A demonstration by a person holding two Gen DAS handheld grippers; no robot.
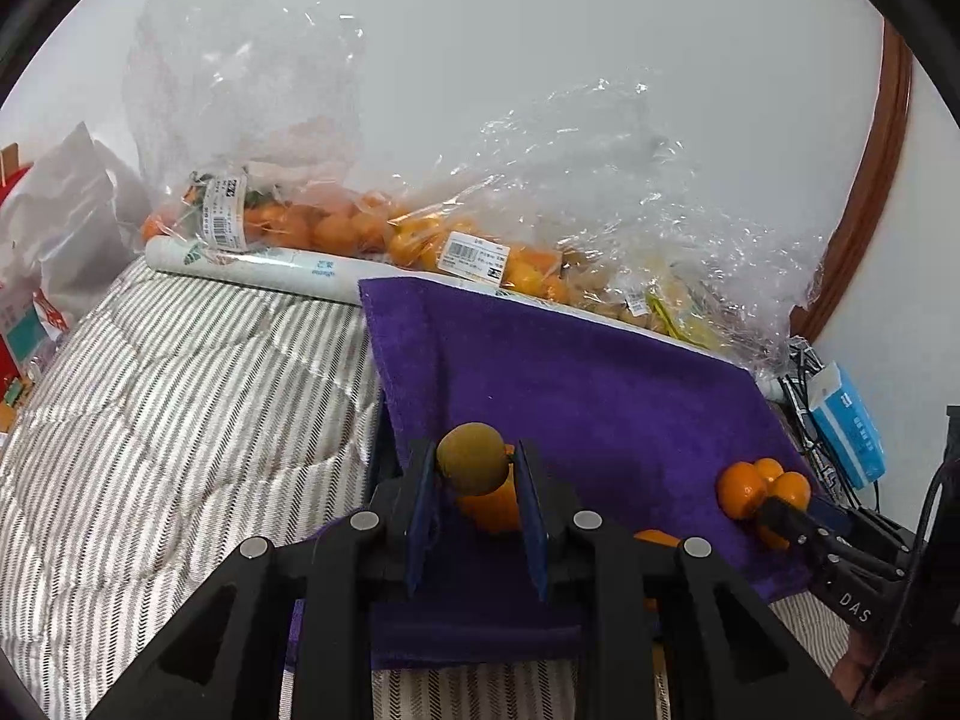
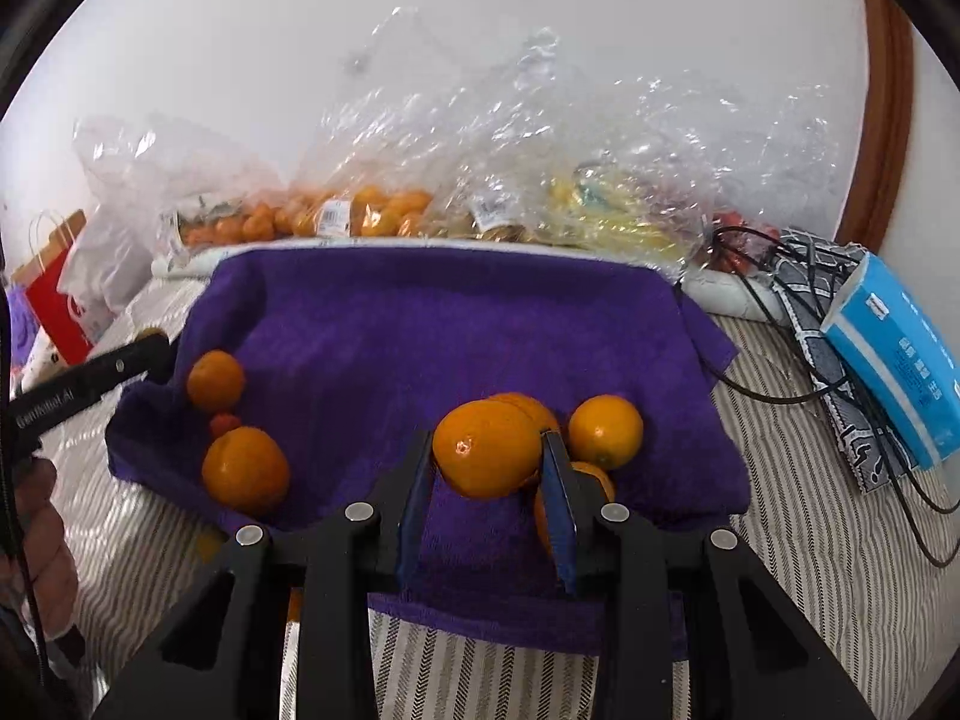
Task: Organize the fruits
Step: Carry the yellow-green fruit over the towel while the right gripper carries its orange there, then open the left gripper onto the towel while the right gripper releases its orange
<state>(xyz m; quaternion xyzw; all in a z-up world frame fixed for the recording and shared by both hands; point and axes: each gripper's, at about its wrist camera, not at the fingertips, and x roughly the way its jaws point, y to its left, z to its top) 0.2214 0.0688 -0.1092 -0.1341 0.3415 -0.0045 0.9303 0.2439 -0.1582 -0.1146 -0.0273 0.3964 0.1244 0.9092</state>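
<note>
Striped quilt (image 1: 180,372), blue tissue pack (image 2: 894,354), black cables (image 2: 798,384), possibly a red paper bag (image 2: 57,300)

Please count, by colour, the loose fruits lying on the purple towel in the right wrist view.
Orange fruits: 6
Small red fruit: 1
Total: 7

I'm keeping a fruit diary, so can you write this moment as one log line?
left gripper: shut on brownish-green fruit | right gripper: shut on orange | purple towel: loose oranges on it
</note>
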